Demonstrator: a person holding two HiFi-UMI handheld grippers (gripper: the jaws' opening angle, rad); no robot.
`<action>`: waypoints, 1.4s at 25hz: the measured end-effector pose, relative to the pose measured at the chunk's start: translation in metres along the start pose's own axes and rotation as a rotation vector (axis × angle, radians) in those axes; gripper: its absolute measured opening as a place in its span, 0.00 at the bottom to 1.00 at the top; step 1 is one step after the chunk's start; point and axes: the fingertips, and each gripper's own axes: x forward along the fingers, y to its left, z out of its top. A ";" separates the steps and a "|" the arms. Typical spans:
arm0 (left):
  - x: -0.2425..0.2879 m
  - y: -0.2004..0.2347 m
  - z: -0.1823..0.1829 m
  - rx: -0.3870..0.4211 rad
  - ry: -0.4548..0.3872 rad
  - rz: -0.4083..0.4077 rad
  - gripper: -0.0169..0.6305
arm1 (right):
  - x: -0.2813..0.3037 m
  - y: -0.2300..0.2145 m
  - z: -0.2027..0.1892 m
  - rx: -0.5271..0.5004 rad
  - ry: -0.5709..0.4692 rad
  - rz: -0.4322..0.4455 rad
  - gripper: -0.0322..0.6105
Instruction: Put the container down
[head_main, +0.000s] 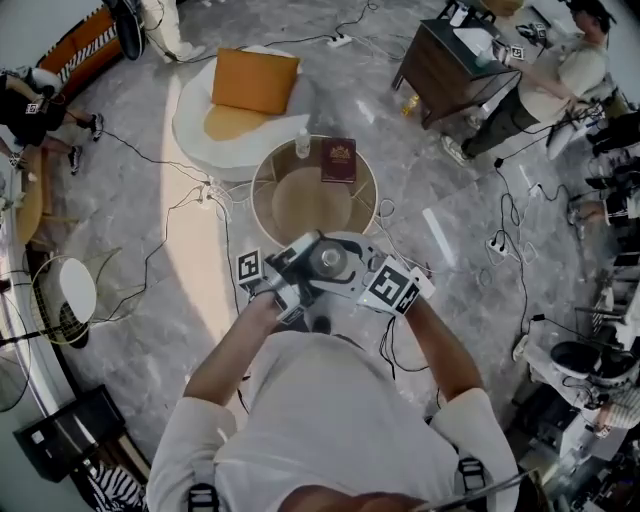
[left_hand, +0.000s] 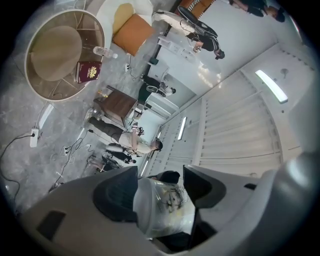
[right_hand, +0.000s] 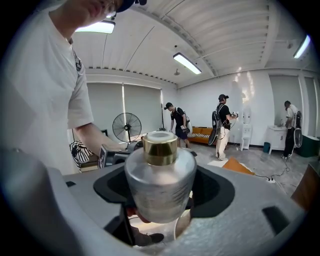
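Left gripper (head_main: 296, 272): jaws closed narrow on my container (head_main: 330, 260), frosted body seated between both pads in left gripper view (left_hand: 162, 207). Right gripper (head_main: 362, 270): jaws clamped on the same container from the opposite side. Container is a silver frosted bottle (right_hand: 159, 185) with a gold collar and white top, upright. It is held in the air close to my chest, over the floor, on the near side of round table (head_main: 262, 190) (maroon book (head_main: 339, 160) on the table's far edge).
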 end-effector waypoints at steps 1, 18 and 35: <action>0.002 0.000 0.009 -0.003 0.004 0.005 0.44 | 0.005 -0.008 -0.001 0.004 0.003 -0.005 0.58; 0.038 0.002 0.134 -0.067 0.081 0.075 0.44 | 0.073 -0.124 -0.013 0.095 0.034 -0.115 0.58; 0.028 0.029 0.212 -0.092 0.097 0.130 0.44 | 0.130 -0.175 -0.050 0.147 0.065 -0.139 0.58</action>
